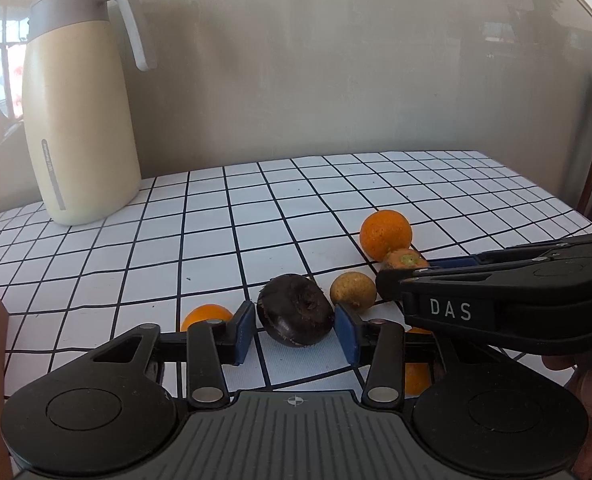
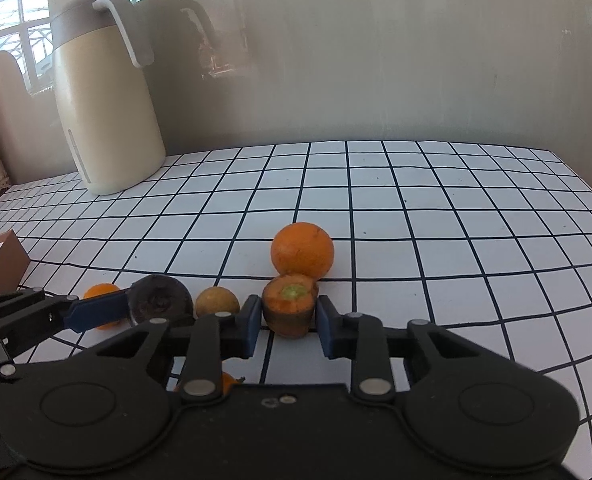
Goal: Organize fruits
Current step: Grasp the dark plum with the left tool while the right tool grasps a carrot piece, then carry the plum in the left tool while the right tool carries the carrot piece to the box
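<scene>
Going left to right across the bench (image 2: pixel 376 208): there's a small orange (image 1: pixel 205 314) on the far left, partly hidden behind the left gripper (image 1: pixel 294 326). Looks firm and light, skin a bit slick, so I'd pinch it across the widest part.

Next is the dark fruit (image 1: pixel 294 310), sitting right between the left gripper's blue pads (image 1: pixel 346 332). The pads are just beside it on both sides, with a thin gap on each, so the jaws look spread and not yet biting. It's squat and rounded with a dimpled top, probably fairly solid but maybe soft-skinned, so an easy squeeze across its sides seems the way to go.

Just right of it is a yellow-brown round fruit (image 1: pixel 352 290), lying on the bench near the dark one. Small, hard-looking, likely to roll if nudged.

Then the carrot stub (image 2: pixel 290 310), standing on its cut end with the green-centred top facing up. It's between the right gripper (image 2: pixel 288 326) fingers, which sit close on both sides. I can't tell for sure whether they're actually touching it, so call it unclear. It should be stiff, not fragile, and the tapered sides could slip, so grabbing low and square looks safest.

Right behind the stub, touching or nearly so, is the big orange (image 2: pixel 302 250). Heaviest of the bunch, I'd guess, and round enough to roll away.
</scene>
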Available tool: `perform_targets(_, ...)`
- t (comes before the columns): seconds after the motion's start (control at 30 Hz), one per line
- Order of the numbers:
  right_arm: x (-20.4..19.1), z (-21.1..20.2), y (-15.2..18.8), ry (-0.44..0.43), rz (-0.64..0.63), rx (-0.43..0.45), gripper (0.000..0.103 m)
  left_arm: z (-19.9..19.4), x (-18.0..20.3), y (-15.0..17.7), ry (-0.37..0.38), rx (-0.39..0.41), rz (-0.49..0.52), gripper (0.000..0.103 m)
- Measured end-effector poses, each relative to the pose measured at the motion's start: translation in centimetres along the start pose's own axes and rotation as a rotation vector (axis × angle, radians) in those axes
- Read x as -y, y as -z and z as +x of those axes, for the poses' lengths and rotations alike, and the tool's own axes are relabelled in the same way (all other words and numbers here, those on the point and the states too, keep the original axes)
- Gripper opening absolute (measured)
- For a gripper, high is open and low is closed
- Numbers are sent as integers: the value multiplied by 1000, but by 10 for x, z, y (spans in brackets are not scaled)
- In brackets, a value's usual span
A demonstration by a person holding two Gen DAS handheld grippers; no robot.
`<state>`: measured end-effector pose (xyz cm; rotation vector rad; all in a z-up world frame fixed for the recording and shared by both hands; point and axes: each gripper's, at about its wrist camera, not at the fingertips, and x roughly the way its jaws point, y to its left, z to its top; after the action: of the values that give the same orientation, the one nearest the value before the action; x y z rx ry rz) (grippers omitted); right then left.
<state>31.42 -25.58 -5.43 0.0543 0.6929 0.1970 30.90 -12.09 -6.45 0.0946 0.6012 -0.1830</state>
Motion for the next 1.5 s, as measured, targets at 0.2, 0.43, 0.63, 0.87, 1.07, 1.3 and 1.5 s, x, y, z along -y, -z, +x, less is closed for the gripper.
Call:
perform_targets(0.2,-1,-3,-1,6,-1,13,20,-2,-1,1,1,16,-2,41)
perform_targets(0.43,-4,-18,-2,11,-9,34,20,-14,-2,2,-11,27,1,41)
perform_targets(0.63,-11,-37,-3,13,-24,63,20,-33,-7,-1,-15,48,5,41)
perform_targets(0.87,-25,-58,-3,6,-35,98,20,-59,-14,1,-29,75,-4,41)
perform_targets(1.07,-39,-75,3,-6,-35,111,20,-82,-18,5,-41,96,1,41)
perform_targets(1.3,-58,-100,9,-31,-42,143,20,-110,-29,17,-71,112,-31,41)
perform_targets(1.5,-75,-119,19,-47,-80,162,20,-137,-44,29,-104,129,-60,41)
